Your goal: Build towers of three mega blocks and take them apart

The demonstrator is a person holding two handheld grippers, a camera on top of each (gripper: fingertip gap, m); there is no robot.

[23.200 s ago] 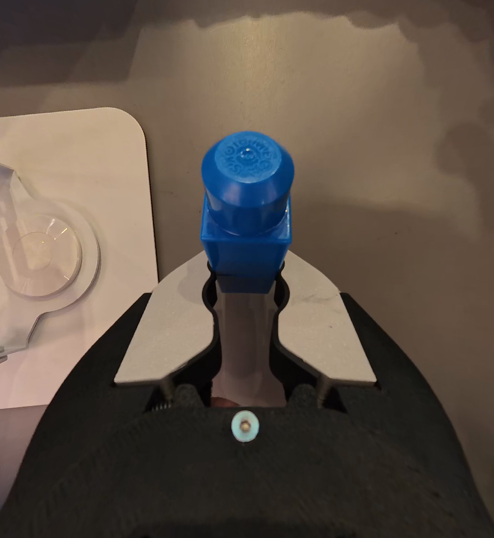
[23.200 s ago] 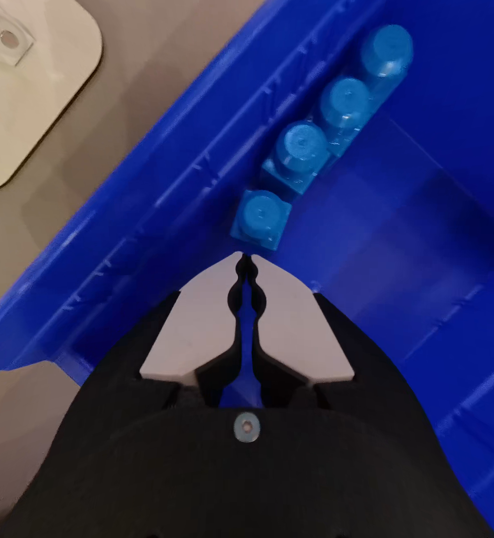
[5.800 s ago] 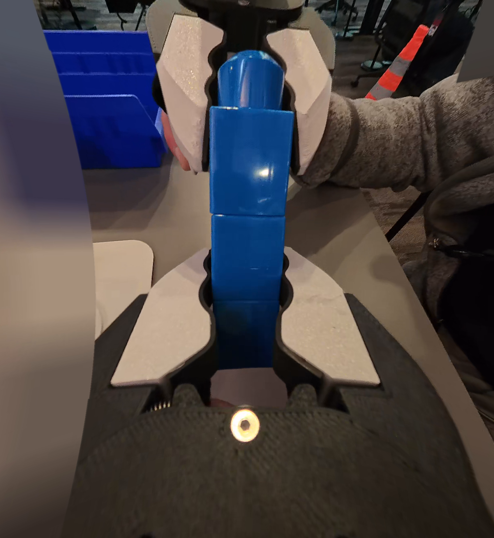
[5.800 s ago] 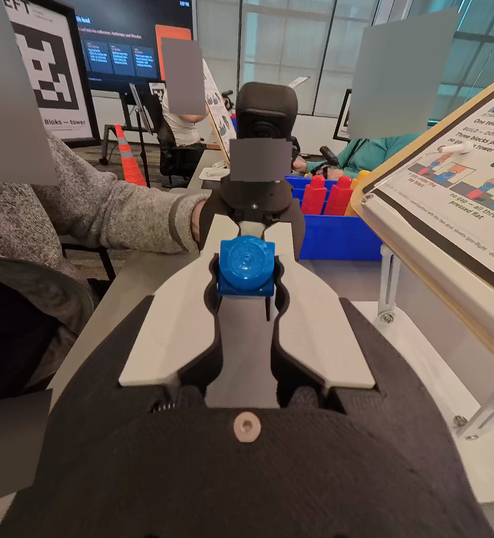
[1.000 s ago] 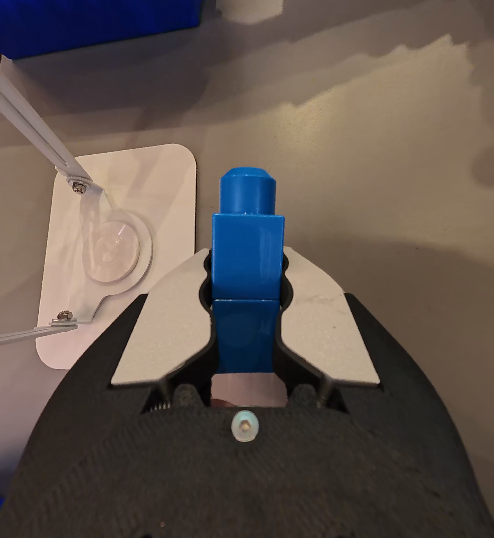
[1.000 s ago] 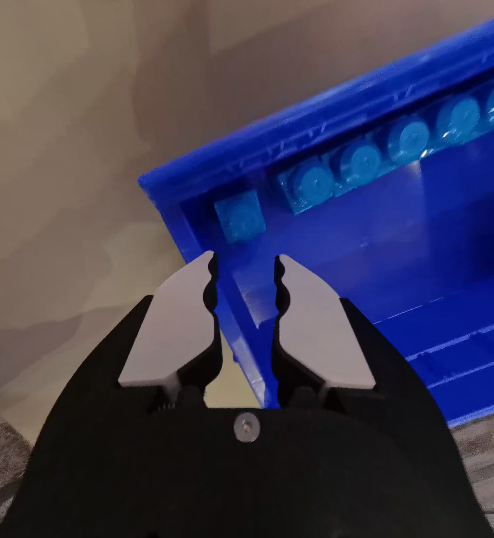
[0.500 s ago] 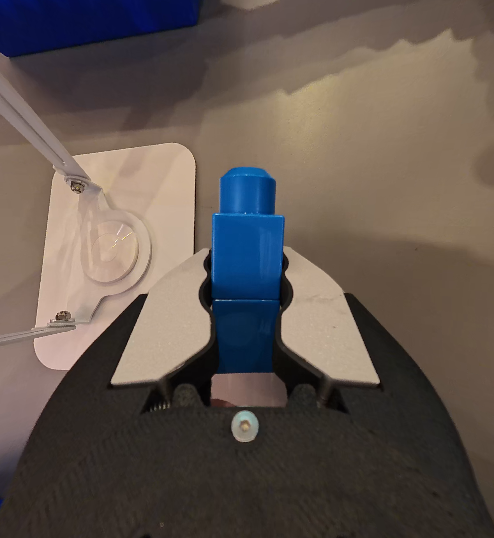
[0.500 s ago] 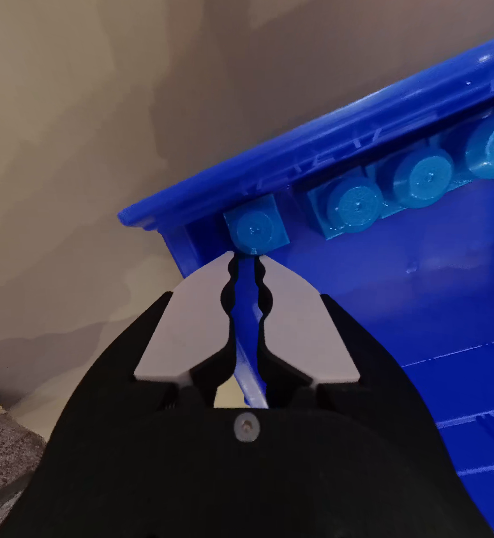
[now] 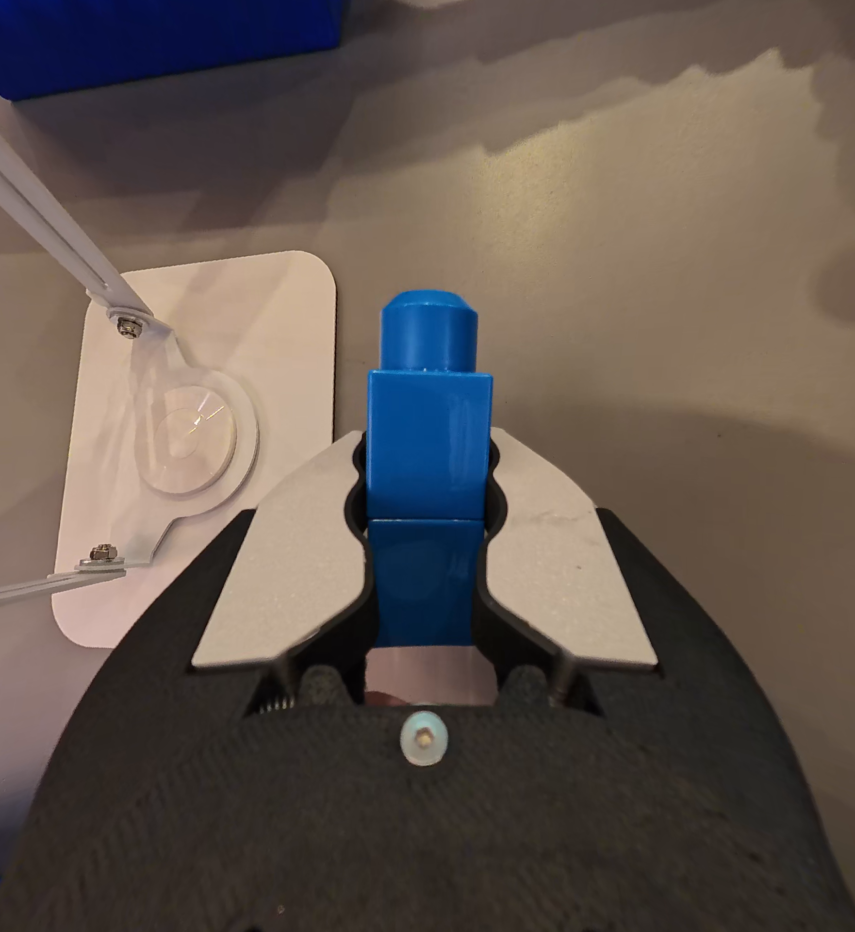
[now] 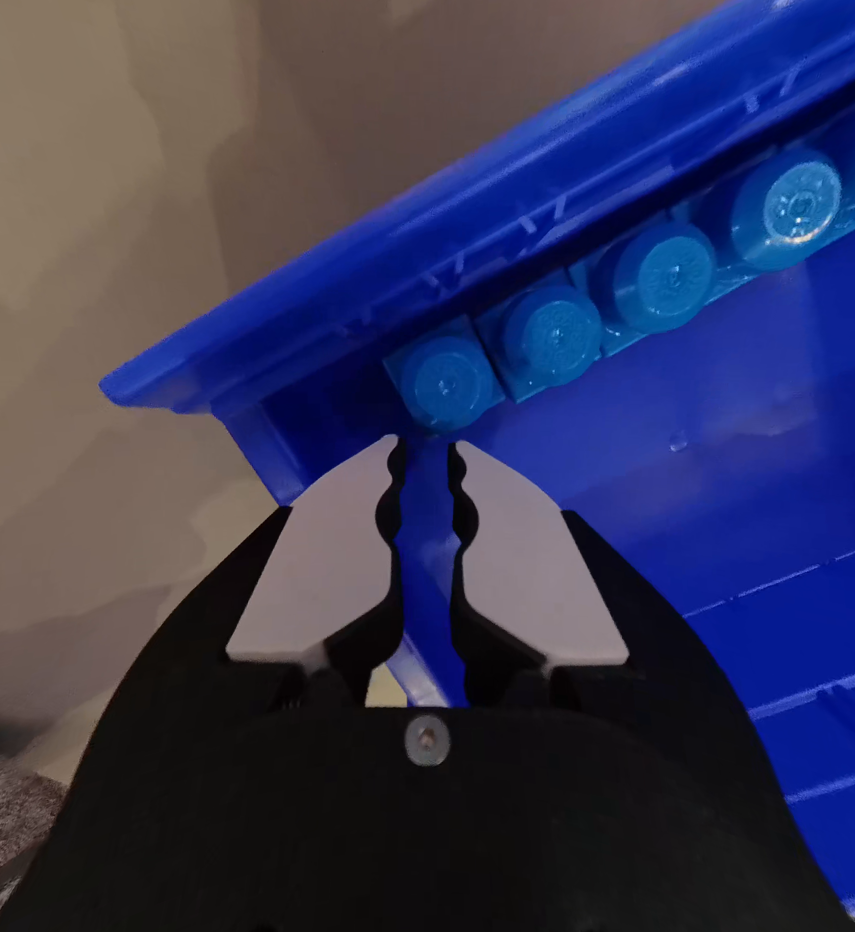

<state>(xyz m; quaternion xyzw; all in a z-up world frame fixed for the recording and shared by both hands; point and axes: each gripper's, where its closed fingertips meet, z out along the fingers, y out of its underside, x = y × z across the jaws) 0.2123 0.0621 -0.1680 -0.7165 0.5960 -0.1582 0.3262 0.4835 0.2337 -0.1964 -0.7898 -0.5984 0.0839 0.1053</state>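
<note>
Two blue blocks (image 9: 428,504) sit clamped in the left gripper (image 9: 428,454); right gripper (image 10: 425,444), fingers narrowly parted and empty, hovers over the bin (image 10: 718,504) by the end block (image 10: 445,386), so unstacking looks unfinished.

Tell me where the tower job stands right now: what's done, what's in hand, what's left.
Done: two blue blocks are joined into a stack, with no third on it. In hand: the left hand-held gripper clamps that stack above the table, while the right hand-held gripper hangs, slightly open and holding nothing, over the blue bin by the end block of a row. Left: the third block, unless this tower is coming apart.
</note>
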